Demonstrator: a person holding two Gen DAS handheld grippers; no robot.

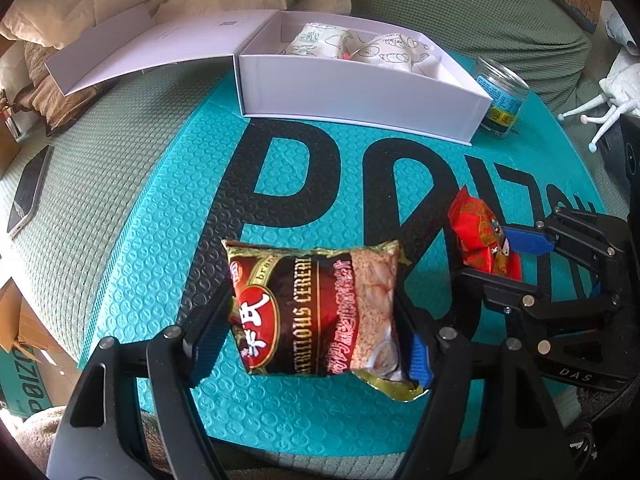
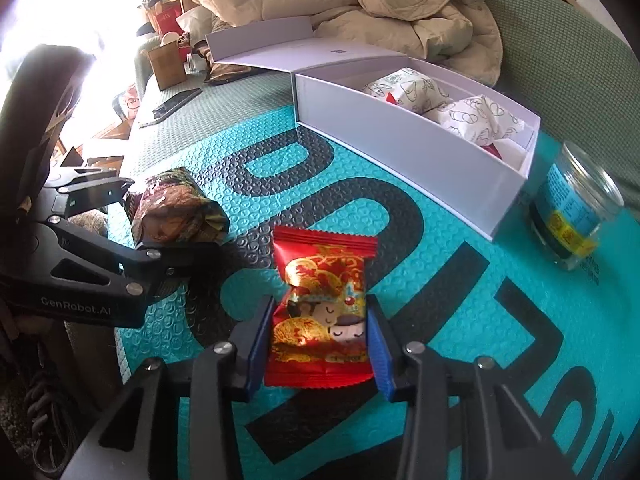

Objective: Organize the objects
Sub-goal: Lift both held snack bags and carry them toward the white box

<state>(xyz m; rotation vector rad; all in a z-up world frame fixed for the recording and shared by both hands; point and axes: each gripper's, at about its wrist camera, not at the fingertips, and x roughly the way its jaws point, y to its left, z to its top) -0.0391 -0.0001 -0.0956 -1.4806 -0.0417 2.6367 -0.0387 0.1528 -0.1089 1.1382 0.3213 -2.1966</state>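
My left gripper (image 1: 316,344) is shut on a brown cereal packet (image 1: 316,308), its fingers pressing both sides, over the teal mat (image 1: 160,208). My right gripper (image 2: 318,344) is shut on a red snack packet (image 2: 320,320) over the same mat. The red packet (image 1: 484,236) and right gripper (image 1: 516,260) also show in the left wrist view, to the right. The cereal packet (image 2: 176,208) and left gripper (image 2: 160,220) show in the right wrist view, to the left. An open white box (image 1: 360,96) (image 2: 420,152) stands beyond, holding two white patterned packets (image 1: 320,40) (image 2: 476,116).
A clear jar with a blue label (image 1: 502,96) (image 2: 572,216) stands right of the box. The box lid (image 1: 152,44) lies open to its left. A beige jacket (image 2: 360,0) is piled behind. A phone (image 1: 28,192) lies on the green cover at left.
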